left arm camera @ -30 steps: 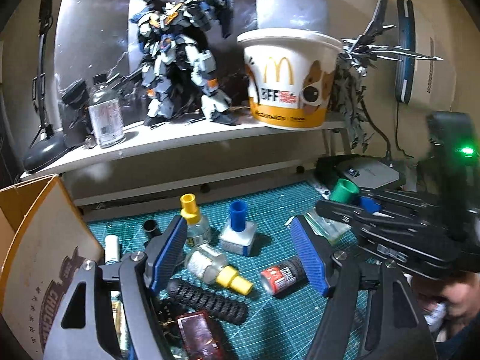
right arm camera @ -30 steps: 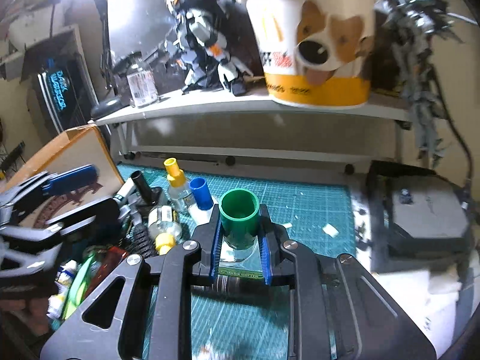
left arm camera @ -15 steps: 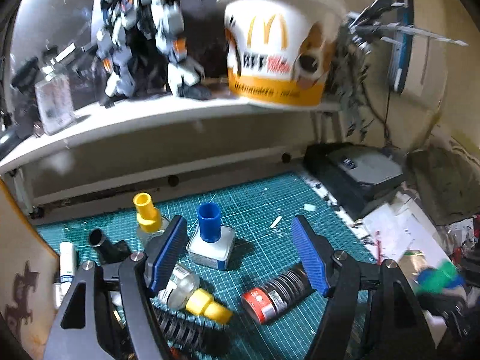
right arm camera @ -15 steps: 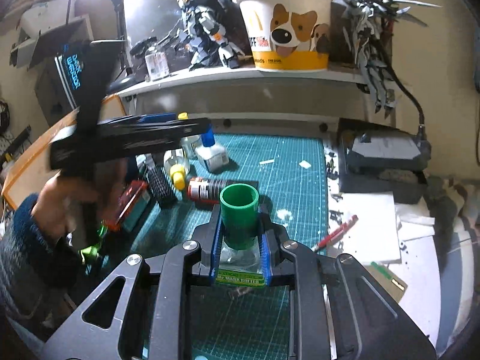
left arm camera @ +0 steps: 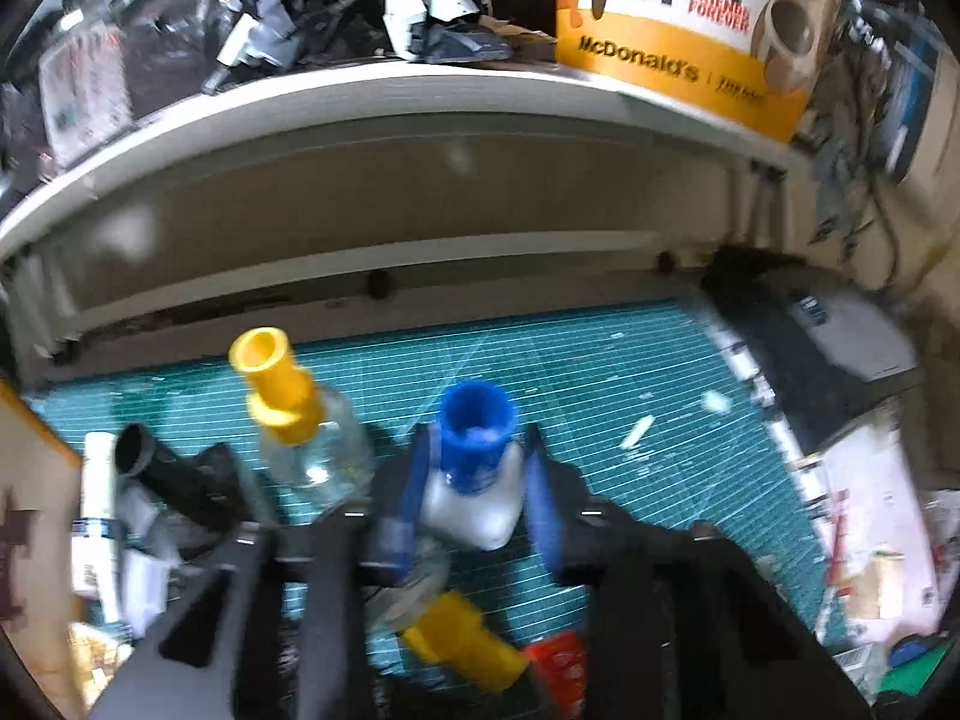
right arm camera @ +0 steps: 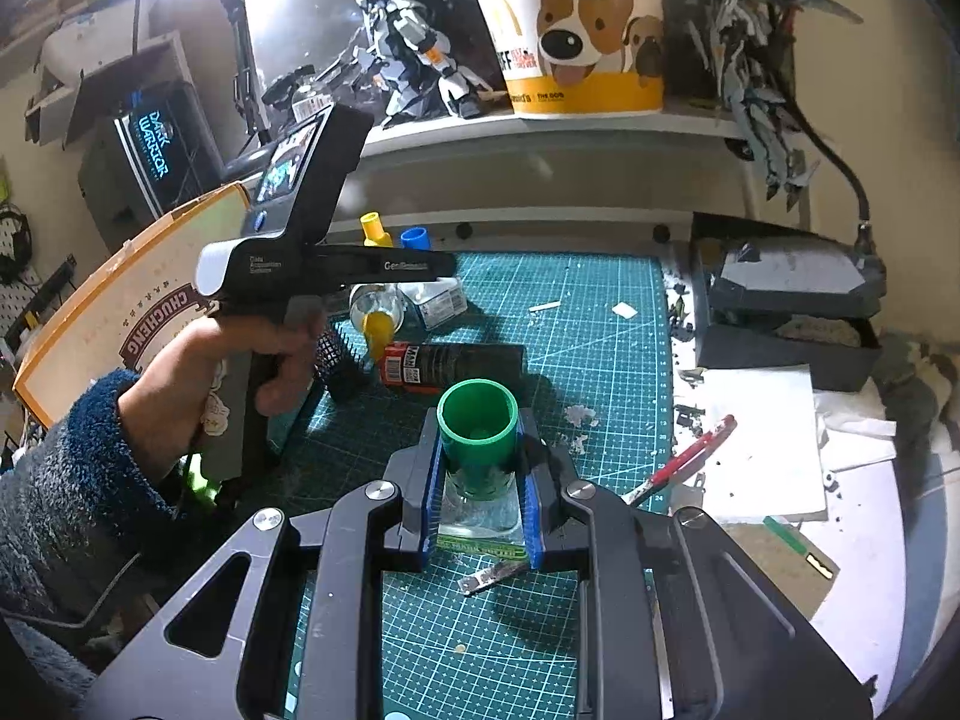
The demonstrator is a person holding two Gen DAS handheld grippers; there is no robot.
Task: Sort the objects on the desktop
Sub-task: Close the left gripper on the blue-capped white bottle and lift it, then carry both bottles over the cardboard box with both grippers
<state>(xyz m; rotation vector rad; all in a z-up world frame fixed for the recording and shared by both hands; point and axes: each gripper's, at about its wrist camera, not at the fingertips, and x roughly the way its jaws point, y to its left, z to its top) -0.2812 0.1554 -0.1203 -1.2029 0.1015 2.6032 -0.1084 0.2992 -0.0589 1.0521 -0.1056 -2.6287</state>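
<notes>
The left gripper point(left arm camera: 477, 495) is clamped tight on the blue-capped bottle point(left arm camera: 474, 468), which stands upright on the green cutting mat point(left arm camera: 600, 396) near its rear edge, just beside a yellow-capped bottle point(left arm camera: 300, 420). The right gripper point(right arm camera: 480, 498) is closed on the green-capped bottle point(right arm camera: 477, 450), held above the mat's front half, near a black spray can point(right arm camera: 450, 363) lying on its side

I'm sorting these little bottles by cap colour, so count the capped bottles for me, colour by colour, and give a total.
Yellow-capped bottles: 2, upright and lying
Blue-capped bottle: 1, in the left gripper jaws
Green-capped bottle: 1, in the right gripper jaws
Total: 4
</notes>
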